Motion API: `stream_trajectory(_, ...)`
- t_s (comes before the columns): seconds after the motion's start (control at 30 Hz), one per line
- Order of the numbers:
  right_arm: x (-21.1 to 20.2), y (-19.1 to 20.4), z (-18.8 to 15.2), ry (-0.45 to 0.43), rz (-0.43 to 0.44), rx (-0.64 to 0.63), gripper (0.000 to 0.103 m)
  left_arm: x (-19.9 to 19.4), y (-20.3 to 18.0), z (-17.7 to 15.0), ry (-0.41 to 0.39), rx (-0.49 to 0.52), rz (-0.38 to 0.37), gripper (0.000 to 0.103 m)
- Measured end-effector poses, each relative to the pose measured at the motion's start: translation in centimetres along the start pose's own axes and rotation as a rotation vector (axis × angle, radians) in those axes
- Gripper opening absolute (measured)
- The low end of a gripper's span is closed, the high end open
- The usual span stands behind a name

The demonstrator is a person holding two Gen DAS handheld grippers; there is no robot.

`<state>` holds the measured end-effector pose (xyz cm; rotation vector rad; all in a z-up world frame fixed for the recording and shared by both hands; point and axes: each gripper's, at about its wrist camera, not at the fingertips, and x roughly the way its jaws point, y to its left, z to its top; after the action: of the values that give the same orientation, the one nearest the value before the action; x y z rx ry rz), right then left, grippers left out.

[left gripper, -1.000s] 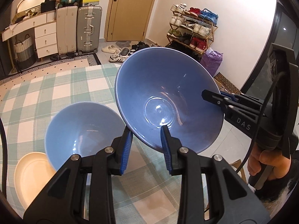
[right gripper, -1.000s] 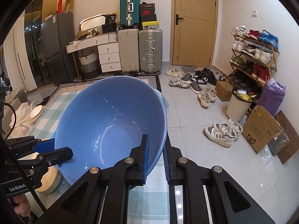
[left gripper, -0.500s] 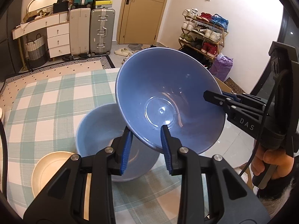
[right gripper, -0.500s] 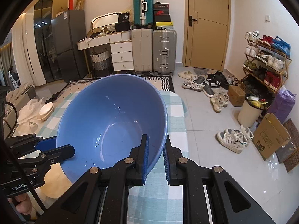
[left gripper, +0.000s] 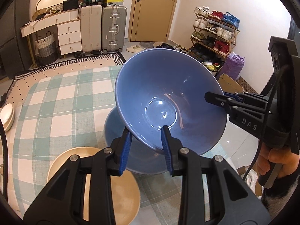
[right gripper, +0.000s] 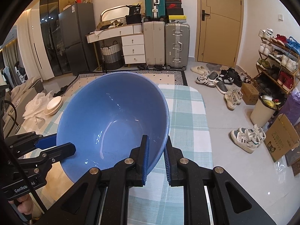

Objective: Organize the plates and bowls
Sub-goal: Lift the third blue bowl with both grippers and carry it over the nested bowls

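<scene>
Operator: Bowl transfer, both wrist views. I am holding the large blue bowl (left gripper: pixel 168 103) by its rim with both tools: the left gripper (left gripper: pixel 146 146) is clamped on the near rim, the right gripper (right gripper: pixel 156 157) is clamped on the opposite rim, one pad inside and one outside in each case. The bowl is hanging tilted in the air, directly above the second blue bowl (left gripper: pixel 116 127) sitting on the checked tablecloth (left gripper: pixel 56 103).

Observer: What is sitting just beside that lower bowl?

Operator: Cream plate (left gripper: pixel 112 187), on the near side, its edge partly hidden by my left tool. A stack of cream dishes (right gripper: pixel 54 103) is lying well apart at the table's far left edge.

Observer: How are you judging the nesting step?

Operator: I am judging that the bowl needs levelling first, so both rims are coming down parallel. I am planning to centre its foot over the lower bowl's well, to lower both hands together, and to release only once the weight is resting. Opening one side early is risking a swing and a chipped rim; drifting toward me is risking a knock on the plate.
</scene>
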<state>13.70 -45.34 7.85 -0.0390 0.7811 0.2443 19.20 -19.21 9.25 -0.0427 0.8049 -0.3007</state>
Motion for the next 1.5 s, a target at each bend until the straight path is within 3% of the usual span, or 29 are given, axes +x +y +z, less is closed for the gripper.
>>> stream_trajectory(0.8, 5.9, 2.0, -2.0, 0.121, 0.045, -0.033, 0.017, 5.1, 3.8, -2.8, 0.084, -0.020, 0.052, 0.028)
stream_trajectory(1.5, 7.0, 3.3, -3.6, 0.155, -0.021, -0.107, 0.018, 8.3, 3.8, -3.7, 0.143, 0.029, 0.086, 0.030)
